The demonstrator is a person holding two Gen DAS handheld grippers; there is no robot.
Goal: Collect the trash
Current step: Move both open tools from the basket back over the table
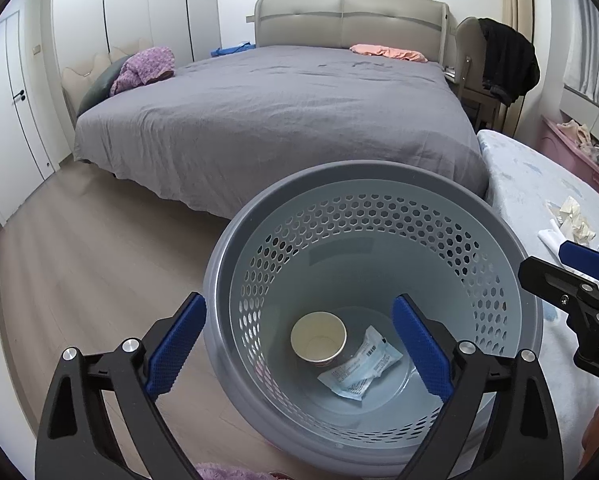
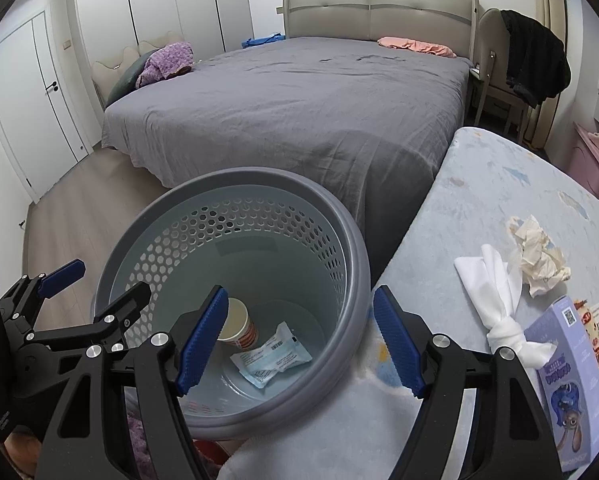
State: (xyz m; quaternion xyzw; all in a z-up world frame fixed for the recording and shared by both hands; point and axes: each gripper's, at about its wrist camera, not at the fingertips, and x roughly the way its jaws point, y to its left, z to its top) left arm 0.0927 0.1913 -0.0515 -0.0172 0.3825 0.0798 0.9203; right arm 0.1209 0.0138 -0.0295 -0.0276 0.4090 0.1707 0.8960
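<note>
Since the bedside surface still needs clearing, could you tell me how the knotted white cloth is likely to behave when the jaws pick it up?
The knotted white cloth looks soft and folded, so it will probably hang limp. Its knot looks like the firmest place to pinch. It appears thin, so likely light, and unlikely to roll. It touches the crumpled paper, which might shift too.

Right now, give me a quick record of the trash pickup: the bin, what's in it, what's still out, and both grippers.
bin: grey basket on the floor beside the small bed
in bin: paper cup on its side, plastic wrapper
still out: crumpled paper, knotted white cloth, purple box, all on the small bed
left gripper: open, empty, above the bin
right gripper: open, empty, over the bin's rim
background: big bed with grey sheet
</note>
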